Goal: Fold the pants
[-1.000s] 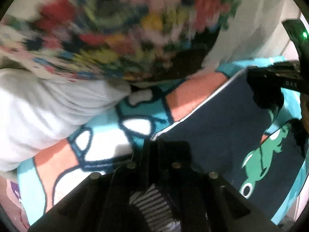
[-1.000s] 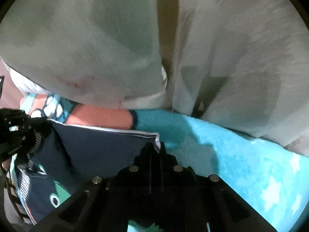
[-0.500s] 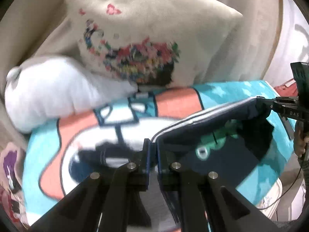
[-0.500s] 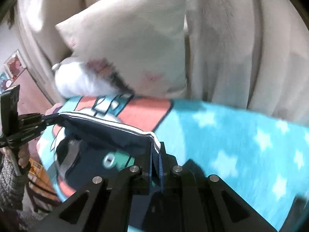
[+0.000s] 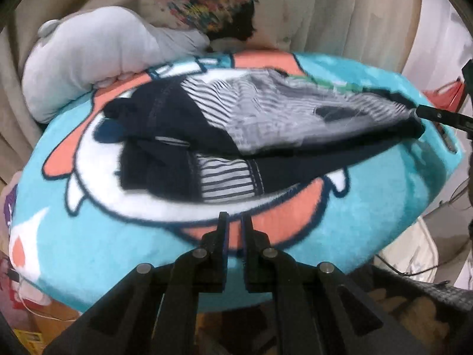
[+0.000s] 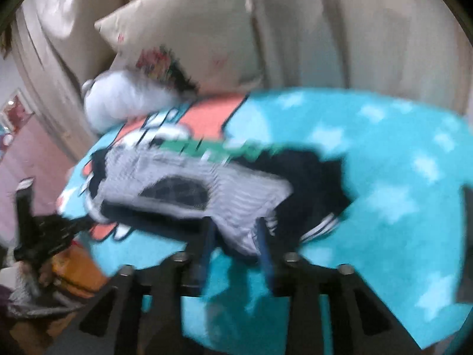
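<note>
Left wrist view: I see the pants point(image 5: 236, 130) lying bunched on the teal cartoon blanket point(image 5: 88, 236), well ahead of my left gripper point(image 5: 235, 222).
Left fingers: nearly together with nothing between them; I am holding no cloth on this side.
Right fingers: my right gripper point(image 6: 235, 230) has its fingers spread, with a striped grey fold lying in the gap; the blur stops me telling whether they touch it.
Pants look: dark navy outside, grey-and-white striped lining turned up, a green print along the far edge, one end crumpled into a heap.
Risk, layers: I judge a pinch here could take the lining alone, so the navy shell would slide and the fold go crooked.
Risk, snag: the plush blanket could be caught with the hem and lift.
Risk, neighbours: the white pillow point(image 5: 88, 50) lies just beside the heap.
</note>
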